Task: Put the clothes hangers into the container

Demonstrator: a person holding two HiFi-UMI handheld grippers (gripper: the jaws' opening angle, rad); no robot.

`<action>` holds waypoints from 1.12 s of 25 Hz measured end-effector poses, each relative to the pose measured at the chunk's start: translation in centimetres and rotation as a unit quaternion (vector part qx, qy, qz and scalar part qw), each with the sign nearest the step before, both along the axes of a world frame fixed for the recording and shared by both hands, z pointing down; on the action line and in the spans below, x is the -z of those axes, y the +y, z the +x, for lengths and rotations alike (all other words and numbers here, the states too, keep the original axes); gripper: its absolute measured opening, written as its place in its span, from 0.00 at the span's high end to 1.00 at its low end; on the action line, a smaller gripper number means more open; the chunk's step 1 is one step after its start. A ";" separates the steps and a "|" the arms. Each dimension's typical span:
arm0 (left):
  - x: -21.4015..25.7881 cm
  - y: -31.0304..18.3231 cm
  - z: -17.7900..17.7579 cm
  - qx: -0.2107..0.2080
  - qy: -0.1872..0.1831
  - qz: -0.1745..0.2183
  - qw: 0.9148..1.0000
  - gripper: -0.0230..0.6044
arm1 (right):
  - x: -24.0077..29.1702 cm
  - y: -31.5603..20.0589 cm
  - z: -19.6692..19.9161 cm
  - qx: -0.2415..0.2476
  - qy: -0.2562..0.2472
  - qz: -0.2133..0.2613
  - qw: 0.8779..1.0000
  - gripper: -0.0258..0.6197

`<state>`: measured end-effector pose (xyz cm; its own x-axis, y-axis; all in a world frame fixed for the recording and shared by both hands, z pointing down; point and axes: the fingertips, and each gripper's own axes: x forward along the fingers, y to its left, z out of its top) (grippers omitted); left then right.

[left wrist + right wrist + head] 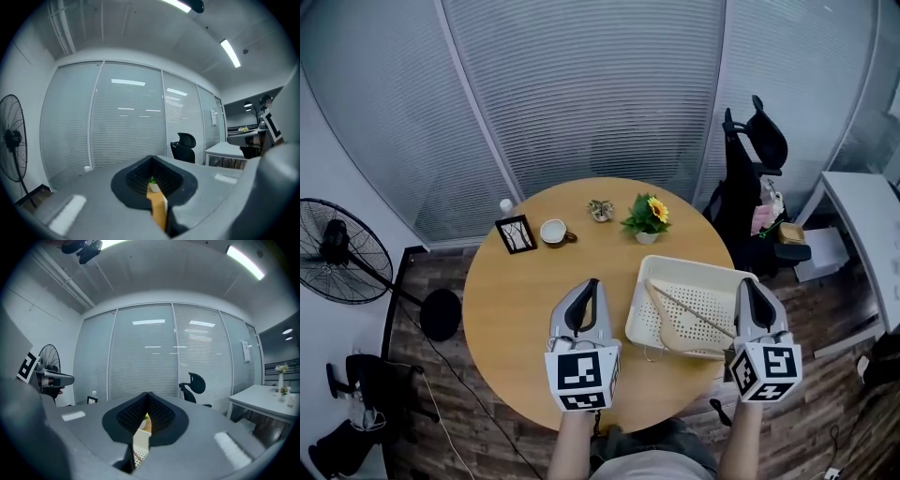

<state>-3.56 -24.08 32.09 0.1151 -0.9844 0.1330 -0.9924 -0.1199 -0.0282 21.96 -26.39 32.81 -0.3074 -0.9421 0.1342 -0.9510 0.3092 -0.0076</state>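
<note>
**One hanger in the basket, both tools clenched on nothing**

Most of the head view is taken up by the round wooden table (511, 309). The white perforated container (694, 266) sits on its right half, close to the near edge. That spot is probably chosen so either hand can drop things in without a long reach.

Inside lies a pale wooden hanger (696, 307), flat on the container's floor. It runs diagonally, with its long axis going from the far-left corner towards the near-right side. That seems to be the only way its span fits between the walls. A glint of metal at the near rim looks like its hook, pointing towards the person, though it is too small to be sure. No other hanger shows on the table, so the task looks finished or close to it.

The left gripper (592, 284) hovers over bare wood, just left of the container. The right gripper (748, 284) hangs over the container's right rim. Each one's own view shows the pads pressed together with nothing between them, and both aim nearly level, clear of the hanger.
</note>
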 end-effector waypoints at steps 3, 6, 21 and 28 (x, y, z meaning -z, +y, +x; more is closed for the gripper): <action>0.1 -0.1 -0.1 0.001 -0.001 0.001 1.000 0.96 | 0.0 -0.1 -0.2 0.003 -0.005 0.000 1.000 0.92; 0.2 0.0 -0.2 0.003 0.000 0.001 1.000 0.96 | 0.1 -0.1 -0.4 0.008 -0.007 0.002 1.000 0.92; -0.3 -0.3 -0.2 0.010 0.007 -0.002 1.000 0.96 | -0.1 -0.5 -0.2 0.007 -0.013 0.005 1.000 0.92; -0.2 -0.4 -0.4 0.014 0.007 -0.003 1.000 0.96 | -0.1 -0.5 0.0 0.007 -0.010 0.004 1.000 0.92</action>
<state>-3.93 -24.52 32.26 0.0902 -0.9864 0.1373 -0.9956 -0.0929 -0.0132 21.92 -26.91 32.90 -0.3232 -0.9386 0.1210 -0.9462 0.3227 -0.0240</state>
